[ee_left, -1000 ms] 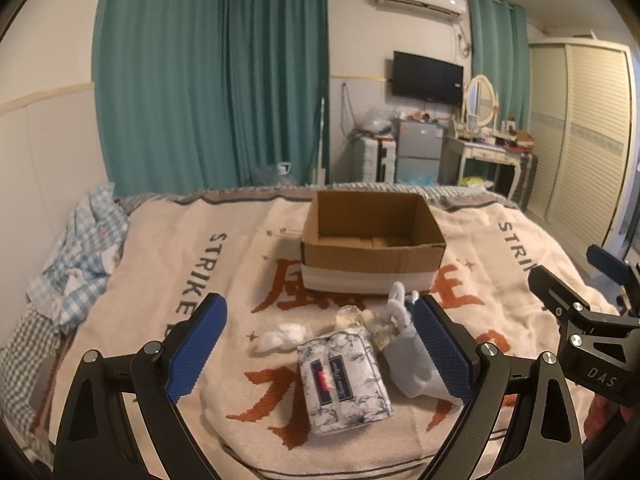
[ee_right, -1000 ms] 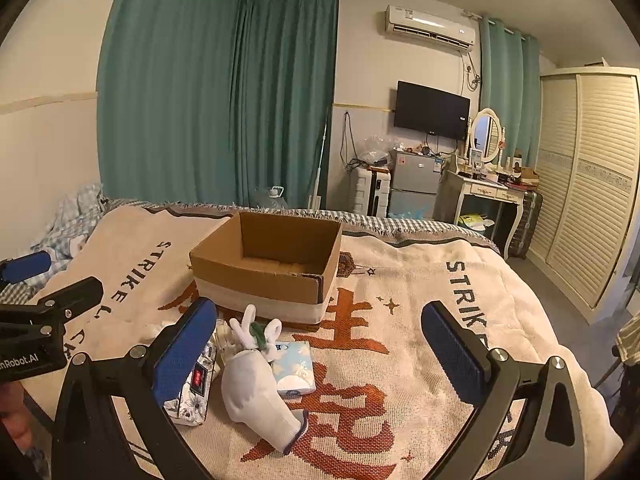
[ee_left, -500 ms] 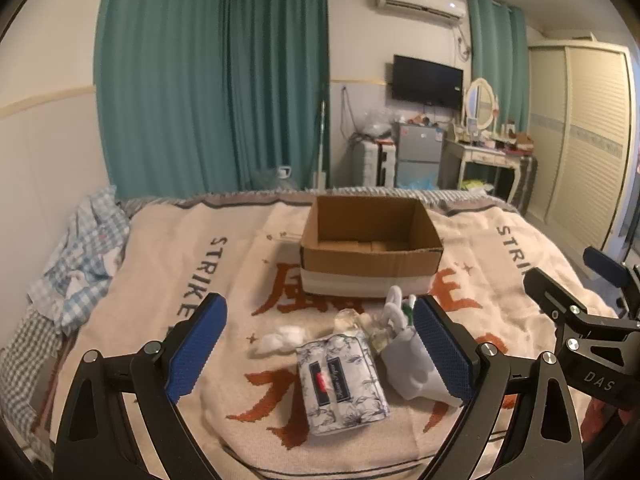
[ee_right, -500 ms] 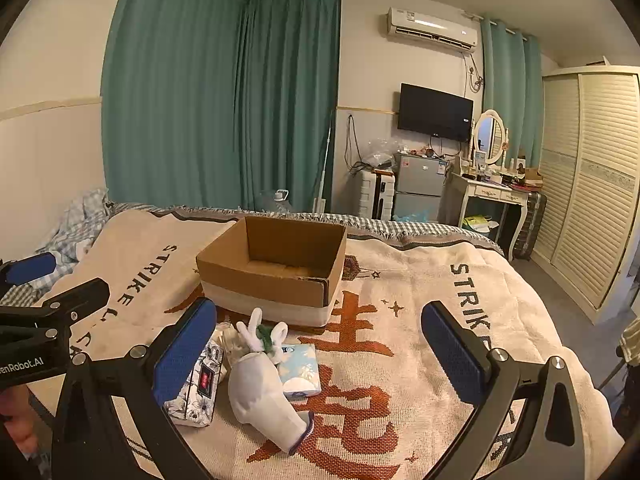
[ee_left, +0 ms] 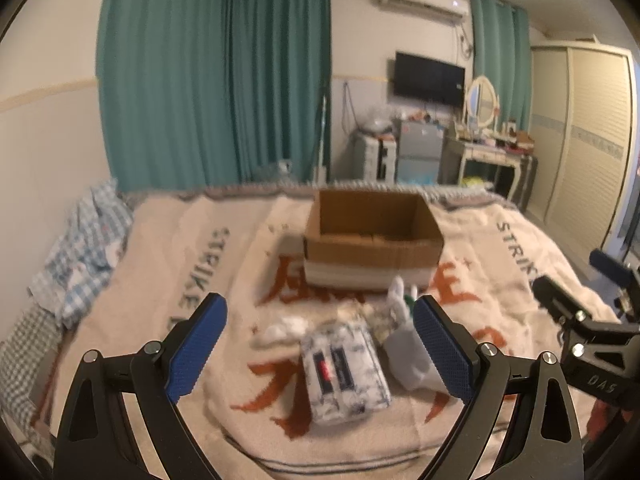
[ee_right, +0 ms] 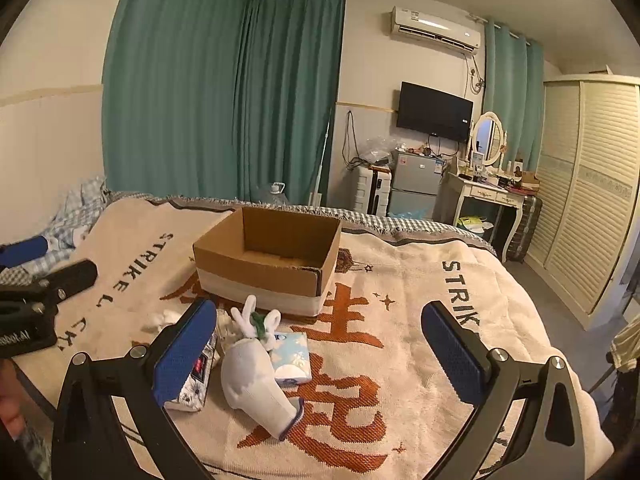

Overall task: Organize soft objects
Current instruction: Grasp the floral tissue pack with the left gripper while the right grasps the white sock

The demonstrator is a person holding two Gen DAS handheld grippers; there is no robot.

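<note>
Both tools hang above the near edge of the bed, spread wide and empty: the left tool (ee_left: 318, 346) frames the floral-print tissue pack with dark labels (ee_left: 345, 372), and the right tool (ee_right: 318, 354) looks over the white knitted glove with a dark cuff (ee_right: 256, 380). Neither touches anything, which suits a start where nothing is yet picked. The soft things lie bunched together on the beige woven blanket with orange characters (ee_right: 400, 320), just in front of the open brown cardboard box (ee_right: 268, 260), probably so each can be lifted into it with a short reach. Beside the glove lies a pale blue tissue packet (ee_right: 292, 356), touching it, and a small white plush rabbit with green trim (ee_right: 256, 322) stands at the glove's far end. A crumpled white wad (ee_left: 282, 326) sits left of the floral pack, slightly apart. The box stands upright with its flaps folded down, and the part of its floor that shows is bare. The left view is blurred, so finer detail there is uncertain.
</note>
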